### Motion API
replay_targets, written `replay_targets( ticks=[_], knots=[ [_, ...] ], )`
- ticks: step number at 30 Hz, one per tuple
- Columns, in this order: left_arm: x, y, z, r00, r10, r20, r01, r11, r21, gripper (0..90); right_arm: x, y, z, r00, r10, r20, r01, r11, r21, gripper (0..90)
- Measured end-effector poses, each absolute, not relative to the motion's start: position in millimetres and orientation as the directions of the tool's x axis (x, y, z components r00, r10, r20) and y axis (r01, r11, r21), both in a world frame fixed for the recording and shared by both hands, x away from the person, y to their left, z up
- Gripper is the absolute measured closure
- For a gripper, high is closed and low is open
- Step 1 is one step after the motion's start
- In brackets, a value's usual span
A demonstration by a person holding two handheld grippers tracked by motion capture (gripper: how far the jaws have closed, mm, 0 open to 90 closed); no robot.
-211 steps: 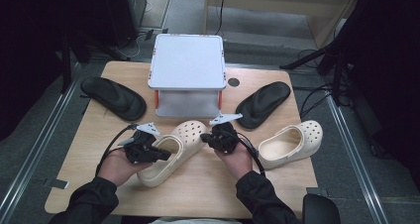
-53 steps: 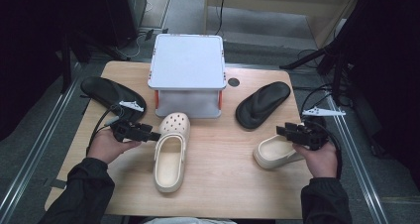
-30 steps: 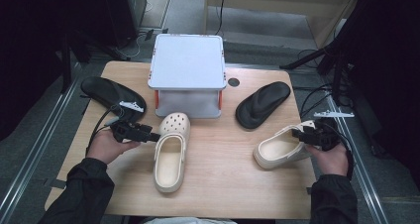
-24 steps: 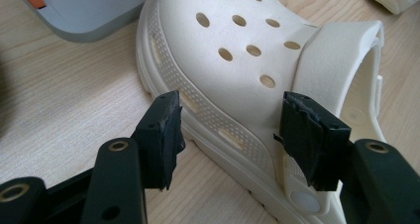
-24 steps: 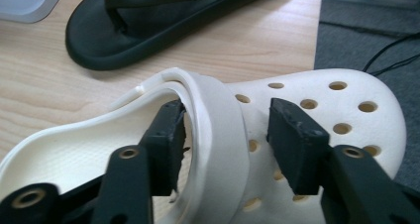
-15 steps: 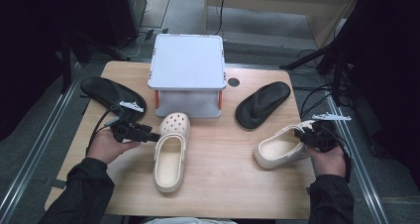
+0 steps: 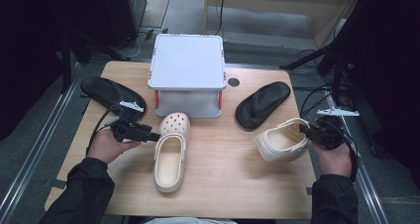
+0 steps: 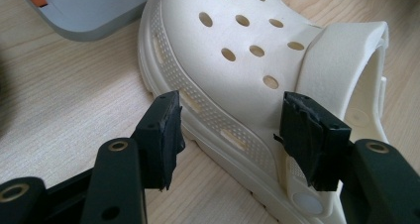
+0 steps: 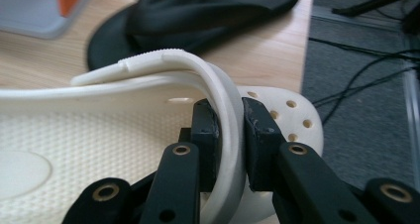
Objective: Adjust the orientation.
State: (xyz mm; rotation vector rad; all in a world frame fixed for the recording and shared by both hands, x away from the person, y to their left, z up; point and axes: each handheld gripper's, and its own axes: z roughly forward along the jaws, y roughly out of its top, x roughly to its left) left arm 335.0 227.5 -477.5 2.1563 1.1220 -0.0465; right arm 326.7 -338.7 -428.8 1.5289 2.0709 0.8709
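Nearest, at the tabletop's right edge, the right gripper (image 7: pixel 308 132) has just been closing and now pinches the heel strap of the right clog (image 7: pixel 282 140), whose long axis runs leftward, away from the fingers; since a second ago that heel has tipped up. Toward the left edge, the left gripper (image 7: pixel 154 136) stands open beside the left clog (image 7: pixel 170 152), unmoved

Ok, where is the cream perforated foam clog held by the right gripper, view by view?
High view: cream foam clog lower right, at the table edge.
Left gripper view: not that clog.
Right gripper view: centre, its wall pinched between the jaws.
Shared landmark: black flip-flop sandal behind it.
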Motion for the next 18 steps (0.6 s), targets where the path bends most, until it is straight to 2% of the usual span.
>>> replay_targets(
  ticks=[4, 7, 12, 18],
  knots=[
    [334.7, 228.0, -477.2, 0.624, 0.707, -0.332, 0.732, -0.380, 0.565, 42.0, 323.7, -326.1, -419.0, -0.333, 0.941, 0.053, 0.685, 0.203, 0.700, 78.7],
    [334.7, 228.4, -476.9, 0.625, 0.707, -0.331, 0.730, -0.380, 0.568, 42.0, 320.0, -301.9, -409.5, -0.389, 0.920, 0.045, 0.675, 0.252, 0.693, 78.6],
    [334.3, 228.5, -476.7, 0.623, 0.707, -0.335, 0.732, -0.376, 0.568, 42.0, 318.1, -272.5, -405.0, -0.439, 0.895, 0.081, 0.685, 0.275, 0.675, 78.6],
    [334.1, 229.8, -476.4, 0.624, 0.705, -0.338, 0.731, -0.372, 0.572, 42.0, 314.2, -237.8, -402.8, -0.514, 0.855, 0.067, 0.657, 0.342, 0.672, 78.3]
  ],
)
